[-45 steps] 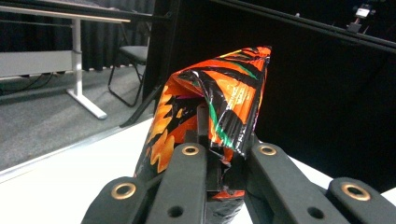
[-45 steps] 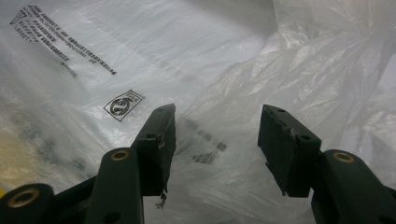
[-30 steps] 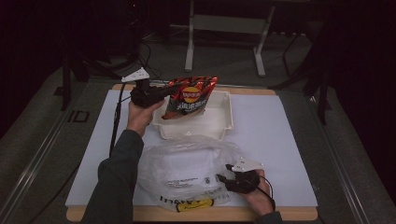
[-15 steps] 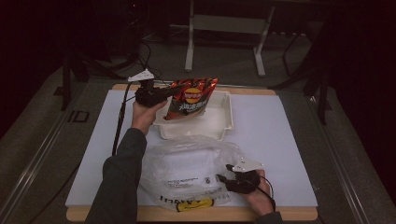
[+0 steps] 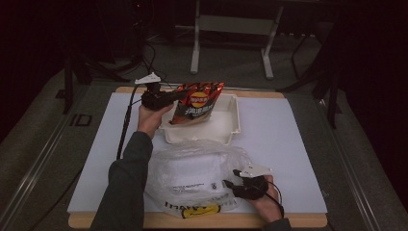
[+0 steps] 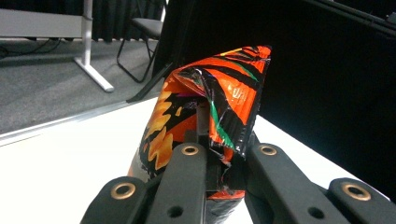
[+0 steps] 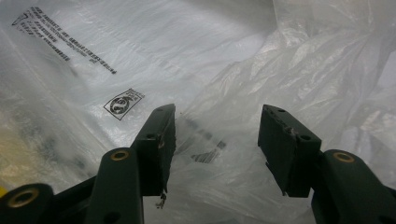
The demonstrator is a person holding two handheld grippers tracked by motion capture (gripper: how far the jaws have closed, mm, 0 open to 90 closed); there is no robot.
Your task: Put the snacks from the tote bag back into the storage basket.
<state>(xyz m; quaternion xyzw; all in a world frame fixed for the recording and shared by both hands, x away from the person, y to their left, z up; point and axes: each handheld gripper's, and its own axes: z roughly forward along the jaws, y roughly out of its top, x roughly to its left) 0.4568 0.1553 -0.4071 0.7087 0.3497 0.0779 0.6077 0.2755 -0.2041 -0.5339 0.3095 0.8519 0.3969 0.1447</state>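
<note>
The room is dim, with grey carpet (image 5: 231, 62) underfoot. Beyond the far edge of the white worktop (image 5: 293, 144) stands a pale metal table frame (image 5: 231, 29); black curtains (image 6: 327, 70) hang at the right.

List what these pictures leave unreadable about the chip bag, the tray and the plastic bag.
- Chip bag, high view: brand print too small; the left gripper clamps its edge.
- Chip bag's lower end, left gripper view: hidden behind the jaws.
- Tray, high view: whether the bag touches it is unclear.
- Plastic bag, right gripper view: print blurred, contents hidden by cloudy film in front of the open right gripper.
</note>
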